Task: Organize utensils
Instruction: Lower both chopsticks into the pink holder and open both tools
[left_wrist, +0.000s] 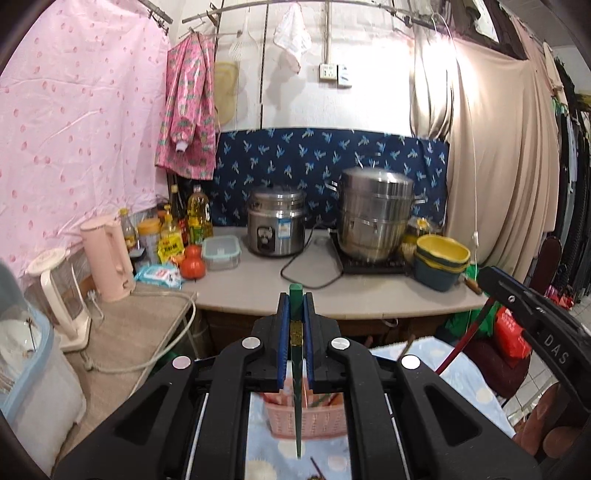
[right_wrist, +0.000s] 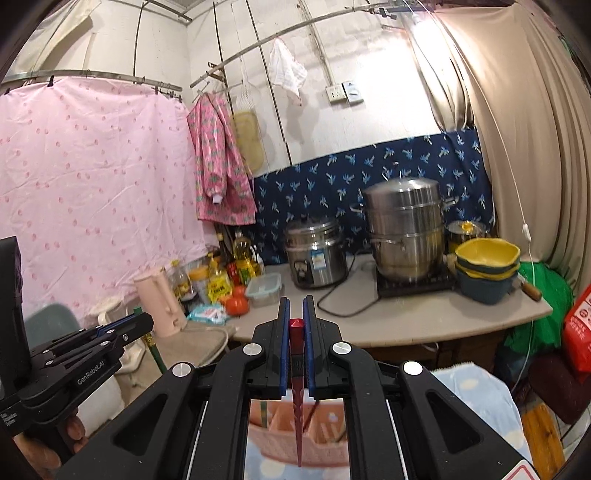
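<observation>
**Both tools loaded, chopsticks up over the basket**

Step in hand: carry phase. Left tool (left_wrist: 295, 321) is clamped on a green chopstick (left_wrist: 296, 373), blunt end poking up past the blue pads, thin tip hanging down in front of the pink basket (left_wrist: 310, 421). Right tool (right_wrist: 295, 321) is clamped on a red chopstick (right_wrist: 297, 410), same pose, tip pointing down toward the basket's dividers. Both tools sit side by side; each shows in the other's view.

The basket rests on a blue dotted cloth (left_wrist: 461, 369), low in both views and partly hidden by the tool bodies. A few sticks already look to be inside it, though that part is blurred. At least one loose stick lies on the cloth near the bottom of the left view.

Next move, by my read: bring each tip over a basket compartment, lower until the tip is inside, then open. Sticks are thin and held high up, so tips may swing; line them up over the same compartment before letting go. Which compartment is meant I cannot tell.
</observation>
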